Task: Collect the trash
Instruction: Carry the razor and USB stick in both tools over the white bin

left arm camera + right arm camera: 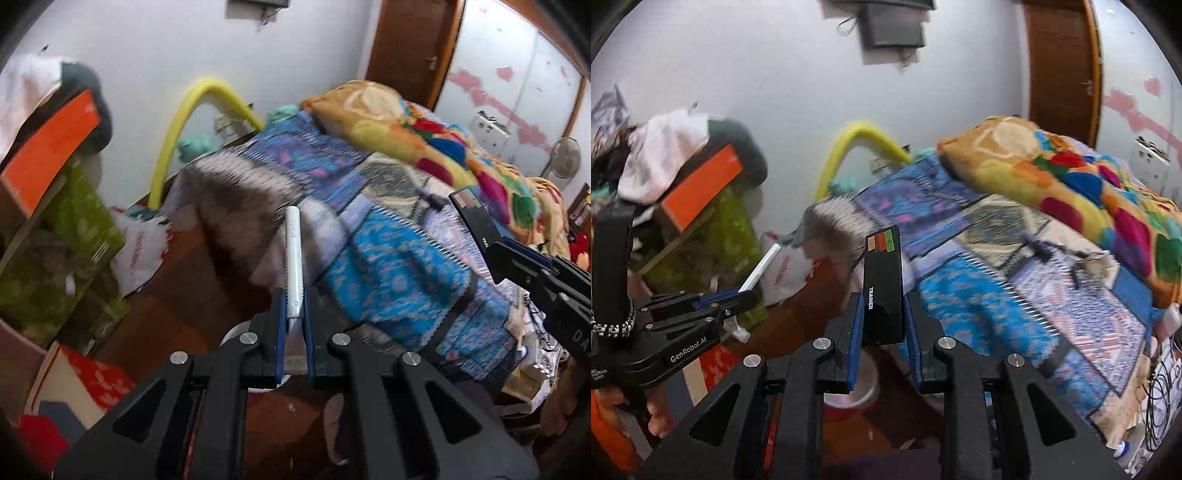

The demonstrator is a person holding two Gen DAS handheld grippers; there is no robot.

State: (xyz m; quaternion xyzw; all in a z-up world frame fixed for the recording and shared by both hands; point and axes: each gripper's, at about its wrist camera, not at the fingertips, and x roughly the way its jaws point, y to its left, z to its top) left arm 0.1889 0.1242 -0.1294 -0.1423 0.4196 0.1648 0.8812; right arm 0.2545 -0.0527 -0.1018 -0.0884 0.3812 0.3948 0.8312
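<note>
My left gripper is shut on a slim silver-white tube that sticks up from between the jaws. It also shows in the right wrist view, held by the left gripper at the left. My right gripper is shut on a flat black box marked "TRAINER" with coloured squares at its top. The box also shows in the left wrist view, at the right, in the right gripper. A red cup with a white inside stands on the floor below the right gripper.
A bed with a blue patterned cover and a bright multicoloured blanket fills the right. At the left stand a green box, an orange box and piled clothes. A yellow hose leans on the wall. The floor is brown.
</note>
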